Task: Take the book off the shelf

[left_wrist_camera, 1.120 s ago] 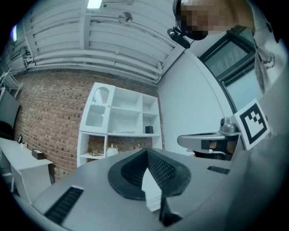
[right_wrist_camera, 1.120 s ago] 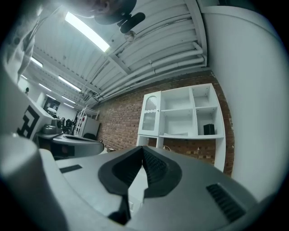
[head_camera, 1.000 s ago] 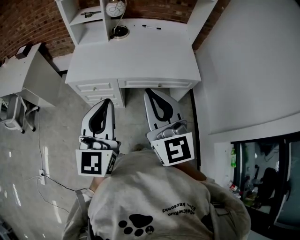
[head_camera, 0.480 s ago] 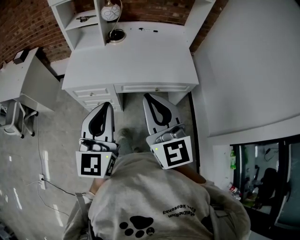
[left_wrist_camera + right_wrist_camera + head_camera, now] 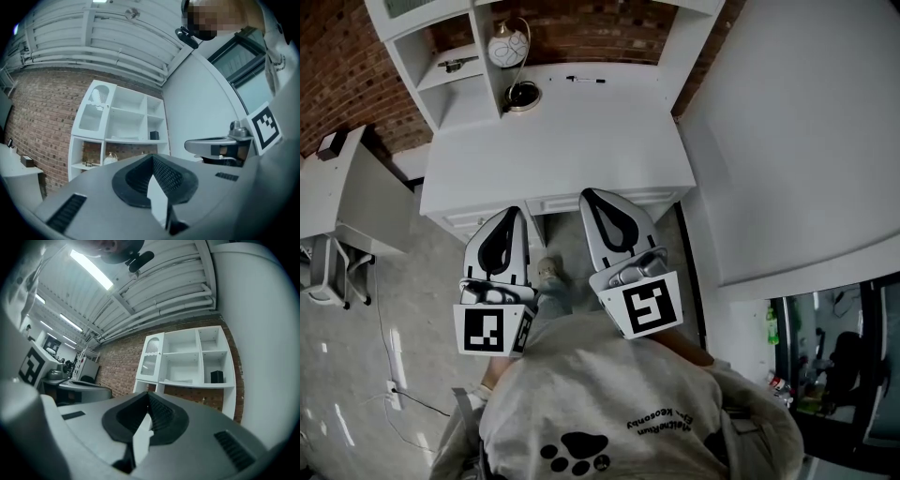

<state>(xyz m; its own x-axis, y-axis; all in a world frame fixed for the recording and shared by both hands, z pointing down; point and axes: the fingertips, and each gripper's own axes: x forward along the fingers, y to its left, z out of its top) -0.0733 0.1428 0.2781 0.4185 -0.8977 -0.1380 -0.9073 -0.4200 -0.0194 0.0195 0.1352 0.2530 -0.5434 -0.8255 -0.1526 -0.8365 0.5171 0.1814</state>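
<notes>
Evidently readied for reaching, left claw (image 5: 513, 214) and right claw (image 5: 592, 195) are both pinched together, empty; aimed across the worktop (image 5: 581, 141) toward the shelf (image 5: 206, 384)

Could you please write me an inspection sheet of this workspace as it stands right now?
Surface: white desk, top mostly bare; shelf unit at its back.
Job's things: no book clearly made out; a small dark object stands in the lower right shelf compartment, and a flat pale item lies on the middle shelf.
Clutter: round ornament, dark round dish, pen.
Grippers: left claw and right claw both shut, empty, pointing toward the shelves.
Cables: one cable on the floor at left.
Surroundings: brick wall, side table, white wall.
</notes>
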